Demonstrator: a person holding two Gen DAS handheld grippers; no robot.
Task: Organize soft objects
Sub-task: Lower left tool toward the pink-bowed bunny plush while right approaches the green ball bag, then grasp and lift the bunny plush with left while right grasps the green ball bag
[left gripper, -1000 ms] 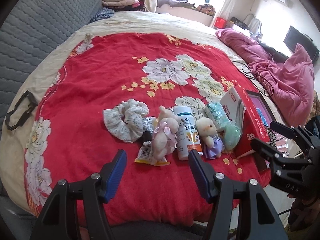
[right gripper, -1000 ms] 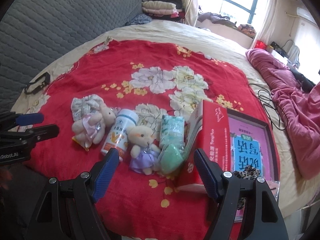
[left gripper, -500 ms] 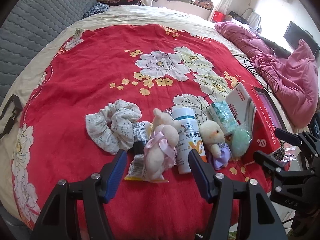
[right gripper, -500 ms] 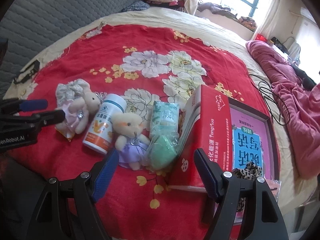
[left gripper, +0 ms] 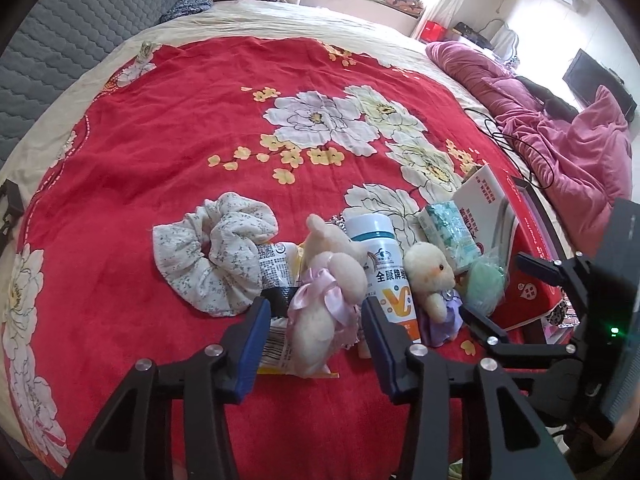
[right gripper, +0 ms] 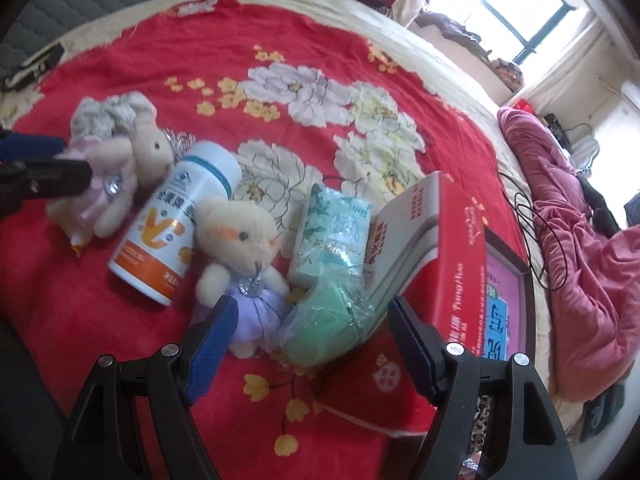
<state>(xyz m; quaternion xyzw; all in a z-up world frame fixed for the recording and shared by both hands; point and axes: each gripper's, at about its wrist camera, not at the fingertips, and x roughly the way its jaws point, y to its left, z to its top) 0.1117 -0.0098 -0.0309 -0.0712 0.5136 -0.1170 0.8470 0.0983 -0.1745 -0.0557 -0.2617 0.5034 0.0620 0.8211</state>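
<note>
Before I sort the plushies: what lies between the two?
The white supplement bottle lies between the pink-dressed bunny and the purple-dressed bear, clearest in the right wrist view.

You have a bed (left gripper: 168,152) under a red flowered blanket (left gripper: 200,120). On it, near your edge, lie in a row a white scrunchie (left gripper: 216,252), a pink-dressed plush (left gripper: 328,304) over a snack packet (left gripper: 276,344), a white bottle (left gripper: 384,276), a purple-dressed plush (right gripper: 244,256), a tissue pack (right gripper: 332,236), a green pouch (right gripper: 324,332) and a red box (right gripper: 452,280).

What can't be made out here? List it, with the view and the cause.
- Snack packet, left wrist view: mostly hidden under the pink-dress bunny and scrunchie.
- Leopard-print item, right wrist view: covered by the right tool.
- Vitamin bottle label, right wrist view: blurred, unreadable.
</note>
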